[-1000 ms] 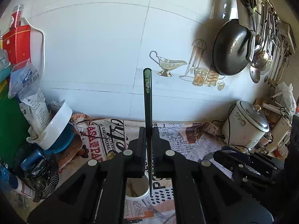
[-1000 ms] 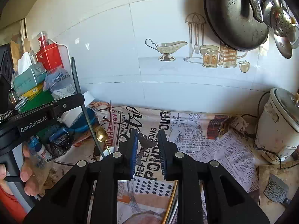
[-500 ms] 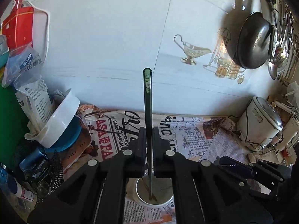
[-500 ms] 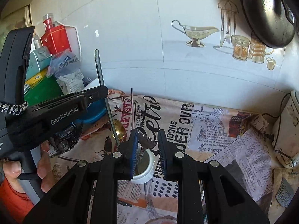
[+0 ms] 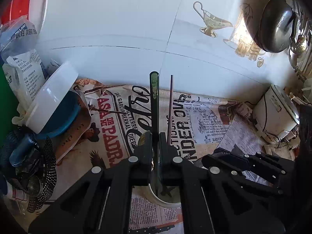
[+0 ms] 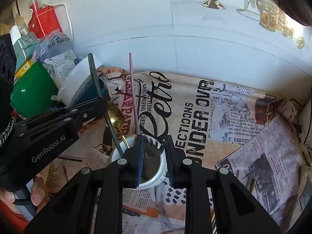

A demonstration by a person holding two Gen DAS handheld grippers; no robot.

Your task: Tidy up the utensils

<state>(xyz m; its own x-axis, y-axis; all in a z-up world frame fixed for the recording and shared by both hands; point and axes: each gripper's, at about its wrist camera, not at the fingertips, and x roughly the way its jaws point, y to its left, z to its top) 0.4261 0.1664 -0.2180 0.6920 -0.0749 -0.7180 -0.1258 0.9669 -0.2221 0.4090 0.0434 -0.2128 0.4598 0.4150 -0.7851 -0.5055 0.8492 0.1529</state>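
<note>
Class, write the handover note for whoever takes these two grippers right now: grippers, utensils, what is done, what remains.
Left gripper: shut on the dark green utensil, whose lower end dips into the white cup.
Right gripper: jaws part open just above the cup, a dark fork-like piece between them; whether it is gripped is unclear.
Already in the cup: gold spoon and thin pink stick.
Done: those two are placed.
Left: release the green utensil into the cup, settle the fork, then collect the utensils lying at the right view's bottom edge.
</note>
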